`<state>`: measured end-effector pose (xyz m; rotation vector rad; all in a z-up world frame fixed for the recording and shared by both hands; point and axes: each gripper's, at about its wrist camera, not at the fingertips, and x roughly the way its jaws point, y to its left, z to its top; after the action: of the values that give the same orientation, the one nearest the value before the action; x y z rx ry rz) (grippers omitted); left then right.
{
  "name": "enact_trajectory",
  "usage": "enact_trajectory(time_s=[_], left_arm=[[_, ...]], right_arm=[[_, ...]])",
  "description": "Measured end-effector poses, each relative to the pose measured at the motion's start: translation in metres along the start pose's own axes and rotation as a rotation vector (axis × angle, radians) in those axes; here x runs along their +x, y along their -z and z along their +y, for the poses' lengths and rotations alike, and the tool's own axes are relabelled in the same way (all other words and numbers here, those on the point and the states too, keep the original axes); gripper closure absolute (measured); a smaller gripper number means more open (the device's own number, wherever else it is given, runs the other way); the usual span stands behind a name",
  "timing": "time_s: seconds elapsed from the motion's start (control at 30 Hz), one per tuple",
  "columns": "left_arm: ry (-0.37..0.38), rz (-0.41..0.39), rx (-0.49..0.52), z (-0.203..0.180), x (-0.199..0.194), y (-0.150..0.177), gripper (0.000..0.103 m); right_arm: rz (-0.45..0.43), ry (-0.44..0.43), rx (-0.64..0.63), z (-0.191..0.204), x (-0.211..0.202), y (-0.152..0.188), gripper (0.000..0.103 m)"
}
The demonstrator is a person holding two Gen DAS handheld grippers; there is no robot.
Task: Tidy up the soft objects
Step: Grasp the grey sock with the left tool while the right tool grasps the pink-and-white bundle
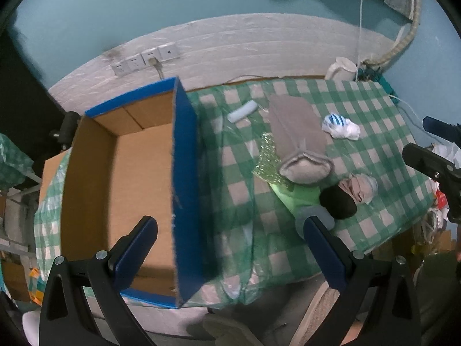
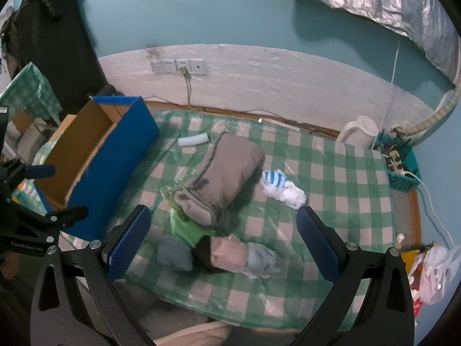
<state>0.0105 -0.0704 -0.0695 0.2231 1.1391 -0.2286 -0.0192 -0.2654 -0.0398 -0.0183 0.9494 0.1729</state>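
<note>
Cardboard box [image 1: 121,190] bare inside, soft items beside it on checked tablecloth [image 2: 331,178], both grippers' jaws spread wide, holding nothing.

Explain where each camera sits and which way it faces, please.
Left wrist: on the left gripper, above the blue box, facing the wall; its open fingers show, plus the right gripper.
Right wrist: on the right gripper, over the table's near edge, facing the grey folded cloth; the left gripper shows.
Shared: box, cloth, striped sock, kettle.

Folded grey cloth [image 2: 222,173], striped white sock [image 2: 281,186] and perhaps bundled socks [image 2: 242,255] lie beside the empty blue box [image 2: 95,158].
</note>
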Motion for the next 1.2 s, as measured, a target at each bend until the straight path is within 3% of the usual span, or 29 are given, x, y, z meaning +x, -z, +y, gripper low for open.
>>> enact_trajectory(time_s=[0.37, 1.03, 1.2], left_arm=[[-0.020, 0.053, 0.058, -0.042, 0.033, -0.001, 0.004], [-0.007, 0.144, 0.069, -0.073, 0.088, 0.010, 0.007], [-0.016, 0.151, 0.065, -0.074, 0.096, 0.013, 0.007]], right_arm=[[0.059, 0.001, 0.010, -0.031, 0.030, 0.026, 0.002], [0.152, -0.022, -0.131, -0.022, 0.096, 0.053, 0.003], [0.219, -0.032, -0.109, -0.032, 0.115, 0.061, 0.017]])
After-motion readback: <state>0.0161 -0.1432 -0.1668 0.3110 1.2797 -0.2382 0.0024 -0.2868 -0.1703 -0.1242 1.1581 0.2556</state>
